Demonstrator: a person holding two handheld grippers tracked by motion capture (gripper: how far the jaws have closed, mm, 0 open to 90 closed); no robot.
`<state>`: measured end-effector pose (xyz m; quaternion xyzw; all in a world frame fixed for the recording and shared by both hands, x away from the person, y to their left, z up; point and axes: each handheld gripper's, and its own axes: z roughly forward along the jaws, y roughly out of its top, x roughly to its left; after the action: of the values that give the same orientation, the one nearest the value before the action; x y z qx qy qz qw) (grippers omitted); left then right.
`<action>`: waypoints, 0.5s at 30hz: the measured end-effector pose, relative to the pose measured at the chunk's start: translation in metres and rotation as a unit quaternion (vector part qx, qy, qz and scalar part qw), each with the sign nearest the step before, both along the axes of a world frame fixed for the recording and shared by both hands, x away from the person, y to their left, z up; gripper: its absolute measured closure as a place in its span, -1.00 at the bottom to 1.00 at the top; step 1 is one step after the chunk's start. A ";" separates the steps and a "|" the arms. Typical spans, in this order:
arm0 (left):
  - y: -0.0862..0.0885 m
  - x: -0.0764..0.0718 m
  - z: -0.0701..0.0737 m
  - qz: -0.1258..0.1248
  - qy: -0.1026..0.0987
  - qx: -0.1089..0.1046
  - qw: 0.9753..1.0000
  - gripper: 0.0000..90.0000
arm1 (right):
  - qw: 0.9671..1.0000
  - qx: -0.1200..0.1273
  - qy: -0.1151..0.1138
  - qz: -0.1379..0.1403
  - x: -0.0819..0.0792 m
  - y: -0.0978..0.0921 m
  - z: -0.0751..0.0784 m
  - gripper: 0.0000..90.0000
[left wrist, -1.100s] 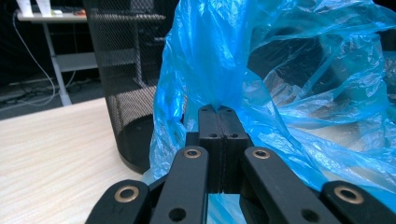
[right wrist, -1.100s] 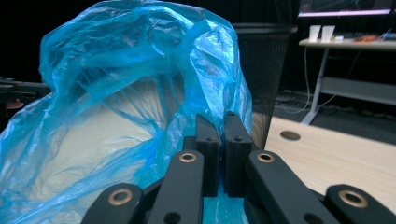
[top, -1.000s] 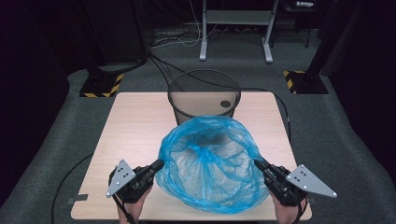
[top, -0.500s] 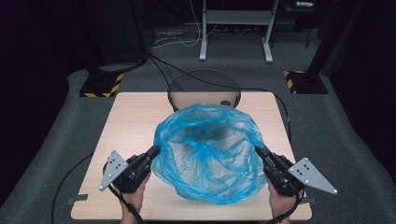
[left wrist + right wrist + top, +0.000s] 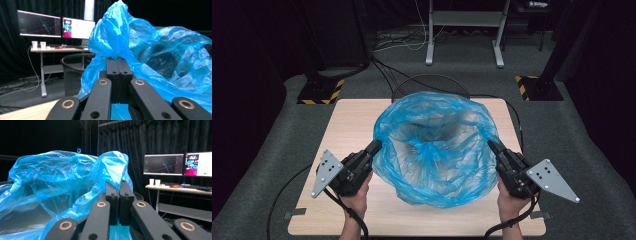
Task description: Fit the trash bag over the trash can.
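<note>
Your left gripper has its two black jaws pressed together on a pinch of the thin, crinkled, translucent blue plastic bag, the film bunching up just above the tips; your right gripper clamps the opposite edge the same way, jaws closed with blue film caught between them. In the high view the left gripper and the right gripper stand on either side of the bag, holding its mouth spread wide so you look down into a dark hollow. The bag hangs ballooned over the middle of the pale wooden table, its far edge overlapping the round black wire-mesh bin that stands at the table's back edge. In the left gripper view, that bin shows beyond the film, with lit monitors on a desk behind it.

The step in hand looks to be opening the bag to line the bin. The next move likely calls for carrying both grips forward and level, keeping the mouth stretched, then lowering it so the bag drops inside the bin's rim. Uneven pull could tear the film or slip a grip.
</note>
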<state>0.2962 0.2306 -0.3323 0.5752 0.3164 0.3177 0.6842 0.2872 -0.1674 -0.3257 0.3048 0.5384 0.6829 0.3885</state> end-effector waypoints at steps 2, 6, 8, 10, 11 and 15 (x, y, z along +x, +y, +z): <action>-0.001 0.002 0.004 0.000 -0.005 -0.003 1.000 1.00 | 1.000 0.005 -0.006 0.000 0.003 0.001 0.003 0.98; -0.003 0.007 0.014 0.001 -0.016 -0.008 1.000 1.00 | 1.000 0.007 -0.019 0.000 0.007 0.004 0.010 0.98; -0.004 0.010 0.020 0.002 -0.021 -0.007 1.000 1.00 | 1.000 0.009 -0.023 0.002 0.009 0.005 0.013 0.98; -0.005 0.012 0.026 0.000 -0.024 -0.005 1.000 1.00 | 1.000 0.010 -0.026 0.003 0.011 0.005 0.018 0.98; -0.005 0.014 0.028 0.000 -0.026 -0.007 1.000 1.00 | 1.000 0.009 -0.027 0.003 0.013 0.006 0.020 0.98; -0.006 0.020 0.037 -0.001 -0.033 -0.013 0.999 1.00 | 0.999 0.014 -0.035 0.002 0.019 0.006 0.028 0.98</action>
<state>0.3162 0.2245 -0.2953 0.5555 0.2971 0.3315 0.7023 0.3064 -0.1612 -0.2974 0.2848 0.5152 0.7015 0.4015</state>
